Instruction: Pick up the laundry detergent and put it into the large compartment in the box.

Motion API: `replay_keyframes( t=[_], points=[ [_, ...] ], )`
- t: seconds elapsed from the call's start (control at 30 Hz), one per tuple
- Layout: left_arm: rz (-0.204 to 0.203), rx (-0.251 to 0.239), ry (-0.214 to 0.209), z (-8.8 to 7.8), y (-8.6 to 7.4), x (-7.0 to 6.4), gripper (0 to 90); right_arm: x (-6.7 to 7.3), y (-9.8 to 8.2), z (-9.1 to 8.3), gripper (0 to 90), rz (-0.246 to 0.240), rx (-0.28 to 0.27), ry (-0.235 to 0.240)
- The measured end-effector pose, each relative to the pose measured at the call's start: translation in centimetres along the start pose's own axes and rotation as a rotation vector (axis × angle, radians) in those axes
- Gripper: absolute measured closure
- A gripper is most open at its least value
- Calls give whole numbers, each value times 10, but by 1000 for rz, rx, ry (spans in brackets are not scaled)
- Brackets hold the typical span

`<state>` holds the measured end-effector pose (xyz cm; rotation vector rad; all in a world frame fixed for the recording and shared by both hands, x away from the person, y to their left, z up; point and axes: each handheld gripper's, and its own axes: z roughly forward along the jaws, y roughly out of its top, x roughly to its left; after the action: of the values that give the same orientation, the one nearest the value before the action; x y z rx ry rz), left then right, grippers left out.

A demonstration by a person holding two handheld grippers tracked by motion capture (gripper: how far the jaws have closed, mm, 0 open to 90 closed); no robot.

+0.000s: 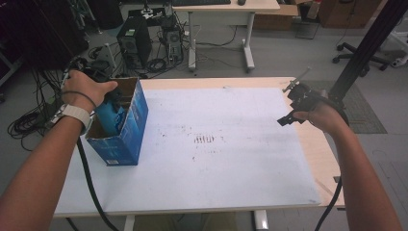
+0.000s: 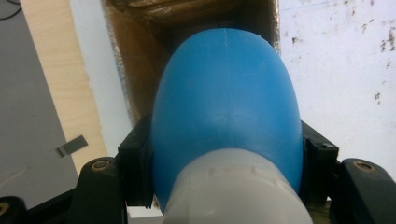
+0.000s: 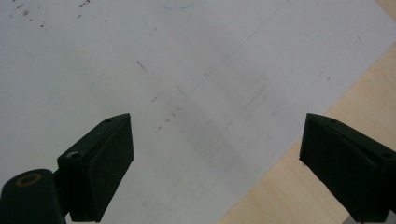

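A blue bottle (image 1: 109, 115) with a white cap end (image 2: 236, 189) is clamped between the jaws of my left gripper (image 2: 226, 154), its rounded blue body (image 2: 226, 102) pointing down into an open blue cardboard box (image 1: 126, 126) at the table's left edge. In the high view my left gripper (image 1: 111, 98) sits over the box's mouth under the hand. My right gripper (image 1: 288, 103) hovers at the table's right side; in its own view the right gripper (image 3: 215, 163) stands open over the white sheet with nothing between its fingers.
A white sheet (image 1: 211, 154) with small dark marks covers most of the wooden table (image 1: 322, 159). Beyond the far edge stand a computer tower (image 1: 133, 41), tangled cables and another desk (image 1: 226, 9). A black post (image 1: 365, 43) rises at the right.
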<state>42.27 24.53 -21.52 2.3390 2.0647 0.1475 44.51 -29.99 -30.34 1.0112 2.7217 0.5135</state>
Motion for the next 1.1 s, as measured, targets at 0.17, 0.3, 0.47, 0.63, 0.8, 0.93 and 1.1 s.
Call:
replay_keyframes(
  t=[0.17, 0.3, 0.47, 0.63, 0.8, 0.93, 1.1],
  points=[
    [6, 8, 3, 8, 0, -1, 372, 0, -1, 0, 100, 2, 1, 1],
    [7, 8, 1, 14, 0, 0, 372, -1, -1, 0, 100, 3, 2, 1],
    [15, 2, 10, 19, 0, -1, 372, 0, -2, 2, 100, 2, 4, 2],
    [23, -1, 22, 21, 1, -2, 372, -1, -3, 2, 100, 5, 5, 2],
    [41, -6, 31, 26, 2, -3, 372, -1, -3, 4, 100, 7, 7, 3],
    [39, -6, 25, 32, 3, -3, 372, -1, -4, 4, 100, 8, 8, 3],
    [48, 5, 28, 39, 3, -3, 372, -2, -5, 4, 100, 10, 12, 2]
  ],
)
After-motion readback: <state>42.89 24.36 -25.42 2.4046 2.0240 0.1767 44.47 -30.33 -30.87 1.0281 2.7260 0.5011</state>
